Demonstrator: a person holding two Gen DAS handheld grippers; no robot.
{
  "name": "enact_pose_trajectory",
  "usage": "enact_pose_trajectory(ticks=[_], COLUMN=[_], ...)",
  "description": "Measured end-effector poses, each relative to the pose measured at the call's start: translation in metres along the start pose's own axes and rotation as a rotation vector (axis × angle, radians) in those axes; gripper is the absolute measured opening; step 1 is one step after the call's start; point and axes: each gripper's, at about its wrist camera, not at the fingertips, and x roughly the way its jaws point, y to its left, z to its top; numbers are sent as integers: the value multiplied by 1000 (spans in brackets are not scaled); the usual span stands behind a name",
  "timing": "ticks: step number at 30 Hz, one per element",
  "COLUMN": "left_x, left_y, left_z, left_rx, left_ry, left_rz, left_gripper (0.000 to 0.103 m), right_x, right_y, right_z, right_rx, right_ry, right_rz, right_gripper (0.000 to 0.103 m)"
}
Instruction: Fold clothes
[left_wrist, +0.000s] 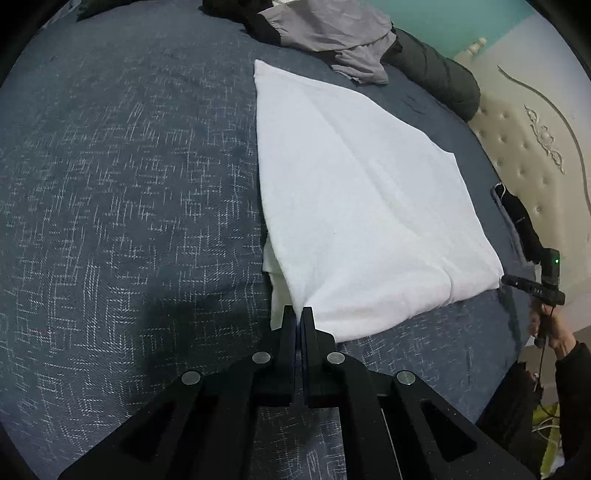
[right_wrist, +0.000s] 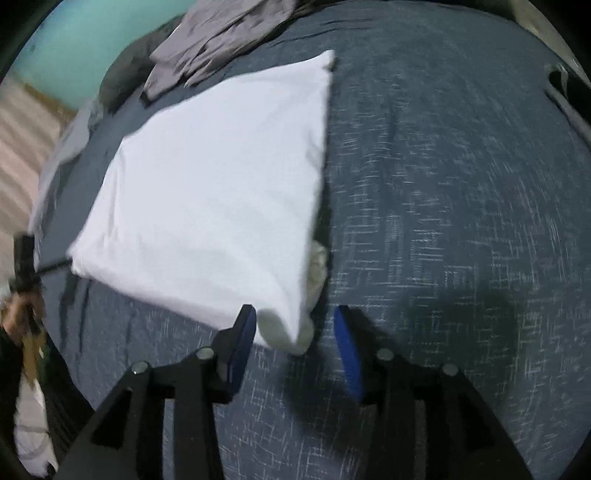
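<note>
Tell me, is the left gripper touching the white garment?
Touching. The left wrist view shows the left gripper shut, a corner of the white garment pinched between its fingertips.

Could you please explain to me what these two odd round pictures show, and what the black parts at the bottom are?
Each picture comes from a wide-angle camera mounted on a hand-held gripping tool, looking along its two fingers. A person holds one tool in each hand; there is no robot arm. In the left camera's picture, the left tool is closed on a corner of the white cloth, which lies folded on the blue bedspread. In the blurrier right camera's picture, the right tool is open, its blue pads either side of another corner. Grey clothes wait at the far end.
</note>
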Motion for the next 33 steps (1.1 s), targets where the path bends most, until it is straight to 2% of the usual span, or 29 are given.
enact_pose_trajectory(ticks=[3, 6, 7, 10, 14, 18, 21, 27, 33], left_x=[-1, -3, -4, -4, -4, -3, 1, 10, 8], left_y=[-1, -2, -2, -5, -11, -14, -13, -9, -1], left_z=[2, 3, 3, 6, 10, 15, 15, 15, 17], left_rx=[11, 27, 34, 40, 71, 105, 115, 130, 82], left_ry=[4, 1, 2, -4, 7, 12, 32, 71, 70], left_rz=[13, 46, 58, 108, 159, 187, 194, 204, 162], left_gripper=[2, 2, 2, 2, 2, 2, 2, 2, 5], right_x=[16, 20, 20, 13, -19, -17, -14, -3, -1], right_y=[13, 20, 22, 27, 20, 20, 4, -3, 0], right_z=[-3, -4, -4, -2, 4, 4, -14, -21, -22], right_rx=[-79, -122, -130, -168, -146, -154, -116, -76, -90], right_ry=[63, 69, 68, 54, -35, -10, -11, -9, 13], right_rz=[-60, -72, -75, -123, -127, -125, -115, -112, -89], right_gripper=[43, 9, 6, 5, 4, 4, 4, 4, 6])
